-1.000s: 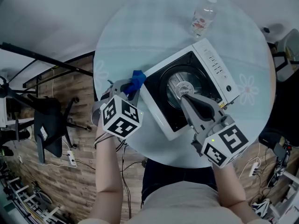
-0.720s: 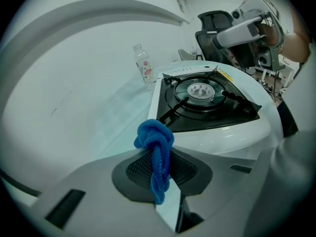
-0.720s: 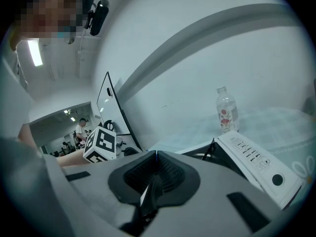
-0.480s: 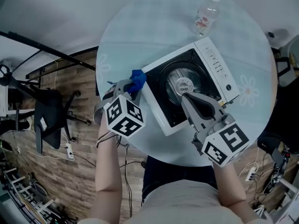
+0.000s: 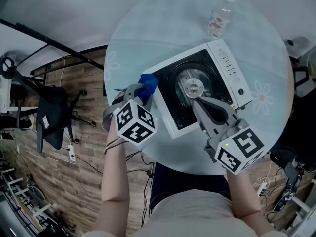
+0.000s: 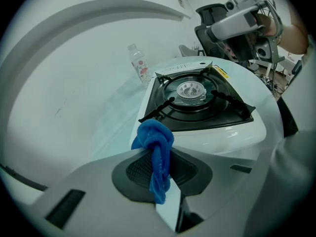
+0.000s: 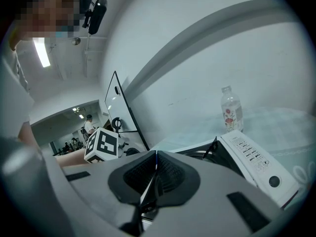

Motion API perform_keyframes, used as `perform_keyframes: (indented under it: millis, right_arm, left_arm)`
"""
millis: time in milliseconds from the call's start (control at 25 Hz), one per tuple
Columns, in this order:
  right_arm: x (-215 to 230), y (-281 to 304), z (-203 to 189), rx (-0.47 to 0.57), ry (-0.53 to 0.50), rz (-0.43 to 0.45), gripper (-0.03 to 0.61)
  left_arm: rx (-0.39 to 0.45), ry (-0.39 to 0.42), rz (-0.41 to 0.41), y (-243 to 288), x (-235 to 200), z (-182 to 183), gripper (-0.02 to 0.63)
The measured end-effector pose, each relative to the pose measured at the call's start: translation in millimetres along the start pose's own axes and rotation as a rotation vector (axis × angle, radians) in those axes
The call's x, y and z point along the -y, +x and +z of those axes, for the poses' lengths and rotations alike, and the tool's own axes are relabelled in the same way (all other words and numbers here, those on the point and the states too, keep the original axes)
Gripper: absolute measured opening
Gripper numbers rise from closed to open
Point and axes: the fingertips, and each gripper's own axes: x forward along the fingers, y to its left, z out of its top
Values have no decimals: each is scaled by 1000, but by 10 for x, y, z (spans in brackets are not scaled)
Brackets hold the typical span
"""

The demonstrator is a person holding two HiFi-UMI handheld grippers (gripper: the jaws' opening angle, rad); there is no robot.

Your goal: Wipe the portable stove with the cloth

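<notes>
The white portable stove (image 5: pixel 170 127) with its black top and round burner (image 5: pixel 193 88) lies tilted on the round glass table (image 5: pixel 148 38). My left gripper (image 5: pixel 142 90) is shut on a bunched blue cloth (image 5: pixel 147 84) at the stove's left corner; in the left gripper view the blue cloth (image 6: pixel 155 144) hangs between the jaws just short of the white stove (image 6: pixel 232 135). My right gripper (image 5: pixel 198 101) is shut with nothing in it and hovers over the stove's black top beside the burner. From the right gripper view, the stove's control panel (image 7: pixel 256 162) lies ahead to the right.
A clear plastic bottle (image 5: pixel 218 18) with a red label lies on the table's far side, beyond the stove. Flower prints mark the tabletop (image 5: pixel 260 94). An office chair (image 5: pixel 49 117) and cables stand on the wooden floor at the left.
The whole view has shifted slightly. My left gripper with the cloth has edged a little closer to the stove's left corner; the right gripper has kept its place over the stove.
</notes>
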Motion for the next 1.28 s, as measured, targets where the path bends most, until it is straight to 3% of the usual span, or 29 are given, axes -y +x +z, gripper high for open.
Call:
perform_keyframes:
  millis: [1280]
  right_arm:
    - [-15, -404, -496, -119, -84, 64, 23]
  left_arm:
    - [-27, -64, 47, -259, 716, -64, 83]
